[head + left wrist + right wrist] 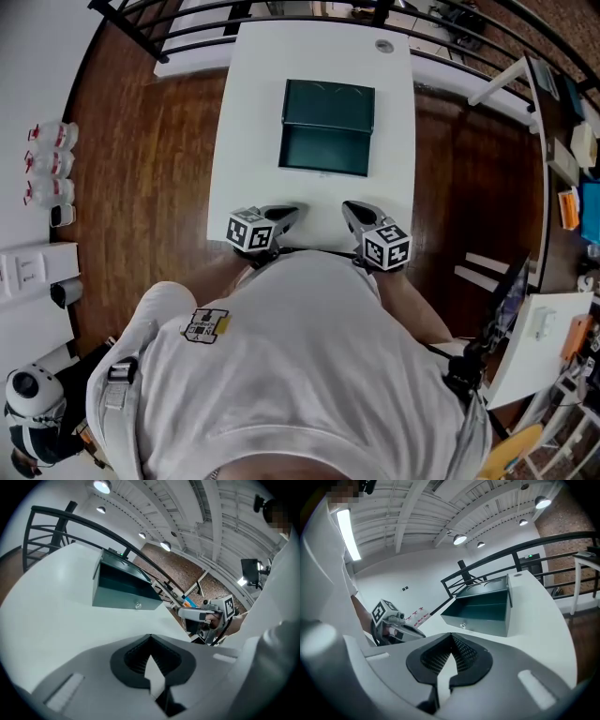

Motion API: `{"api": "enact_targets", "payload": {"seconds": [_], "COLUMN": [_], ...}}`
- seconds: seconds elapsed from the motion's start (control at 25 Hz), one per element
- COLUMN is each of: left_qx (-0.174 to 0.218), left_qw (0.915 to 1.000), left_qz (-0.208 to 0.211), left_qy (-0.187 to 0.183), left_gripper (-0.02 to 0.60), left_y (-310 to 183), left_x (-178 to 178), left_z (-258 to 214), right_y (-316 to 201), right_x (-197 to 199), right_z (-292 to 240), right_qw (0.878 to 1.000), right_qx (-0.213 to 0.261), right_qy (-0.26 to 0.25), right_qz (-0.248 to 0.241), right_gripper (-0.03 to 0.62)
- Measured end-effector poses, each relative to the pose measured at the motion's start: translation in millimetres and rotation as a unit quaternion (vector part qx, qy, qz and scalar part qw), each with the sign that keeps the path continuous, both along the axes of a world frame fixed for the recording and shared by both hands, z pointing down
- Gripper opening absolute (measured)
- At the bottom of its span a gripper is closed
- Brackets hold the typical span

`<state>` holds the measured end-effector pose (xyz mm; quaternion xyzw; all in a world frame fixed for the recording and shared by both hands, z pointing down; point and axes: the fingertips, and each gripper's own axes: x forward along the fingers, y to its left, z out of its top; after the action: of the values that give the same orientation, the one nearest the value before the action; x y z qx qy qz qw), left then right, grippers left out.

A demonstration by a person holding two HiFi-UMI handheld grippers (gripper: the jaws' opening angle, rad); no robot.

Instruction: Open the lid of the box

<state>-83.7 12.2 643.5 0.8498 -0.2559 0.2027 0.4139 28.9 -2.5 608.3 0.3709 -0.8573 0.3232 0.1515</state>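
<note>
A dark green metal box (pixel 325 150) stands in the middle of the white table (pixel 253 141), with its lid (pixel 328 103) swung up and back and the inside bare. In the left gripper view the box (pixel 122 588) lies ahead to the left, and in the right gripper view the box (pixel 483 611) shows its small front latch. My left gripper (pixel 293 213) and right gripper (pixel 347 207) hover side by side over the table's near edge, well short of the box. The left gripper (pixel 150 638) is shut with nothing between its jaws. The right gripper (pixel 451 637) is shut and holds nothing either.
A small round fitting (pixel 384 45) sits at the table's far end. A black railing (pixel 187 37) runs behind the table. Wooden floor flanks it on both sides. Bottles (pixel 52 164) stand at the far left, and another white table (pixel 534 337) is at the right.
</note>
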Motion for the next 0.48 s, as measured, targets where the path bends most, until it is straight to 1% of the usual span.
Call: {"api": "enact_targets", "payload": {"seconds": [0.28,0.48], "left_qx": [0.009,0.009], "left_qw": [0.9999,0.9999], "left_qz": [0.002,-0.006], "left_qy": [0.009,0.013], "left_gripper": [0.000,0.000], "left_y": [-3.0,-6.1], "left_x": [0.4,-0.1], "left_z": [-6.5,-6.6], "right_y": [1.5,2.5], "right_x": [-5.9,-5.1], "right_z": [-2.7,-2.4], "right_qw": [1.000,1.000], "right_qx": [0.006,0.009], "right_qy": [0.010,0.013], "right_qz": [-0.002,-0.002], "right_gripper": [-0.002,-0.002]}}
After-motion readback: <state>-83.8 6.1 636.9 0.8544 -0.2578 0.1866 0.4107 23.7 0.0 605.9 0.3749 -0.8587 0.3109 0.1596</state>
